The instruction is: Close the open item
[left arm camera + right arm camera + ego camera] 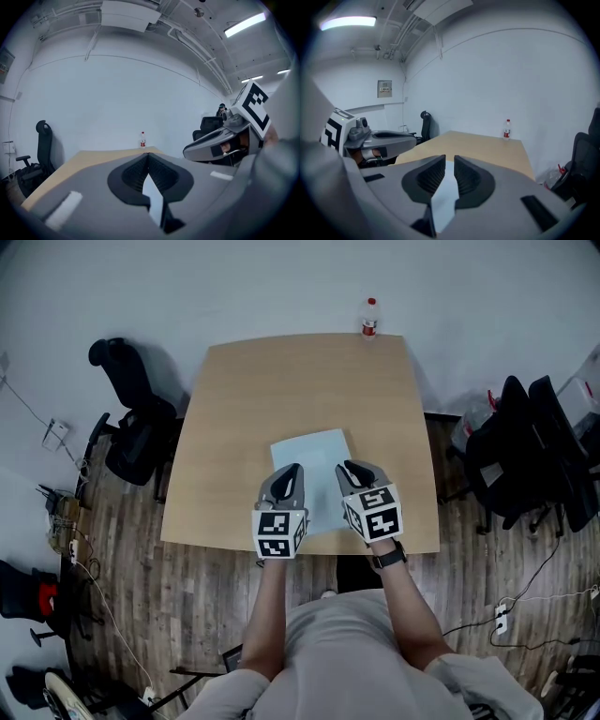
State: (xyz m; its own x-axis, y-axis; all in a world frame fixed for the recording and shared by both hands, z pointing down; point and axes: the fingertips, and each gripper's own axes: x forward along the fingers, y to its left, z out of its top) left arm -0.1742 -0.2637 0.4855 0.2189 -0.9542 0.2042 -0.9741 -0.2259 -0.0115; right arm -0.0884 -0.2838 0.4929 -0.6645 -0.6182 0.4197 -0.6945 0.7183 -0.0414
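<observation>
A flat pale blue item point(317, 457) lies closed on the wooden table point(300, 381), near its front edge. Both grippers hover side by side over its near half. My left gripper point(290, 471) has its fingertips touching and holds nothing; in the left gripper view point(148, 154) the pale blue item point(153, 193) shows below the jaws. My right gripper point(351, 468) stands slightly open, with a narrow gap between the fingertips point(449, 160) and nothing in it; the item point(444, 199) shows beneath.
A small bottle with a red label point(369, 319) stands at the table's far edge. A black office chair point(131, 423) is left of the table, and more dark chairs point(525, 451) are on the right. Cables lie on the wood floor point(84, 577).
</observation>
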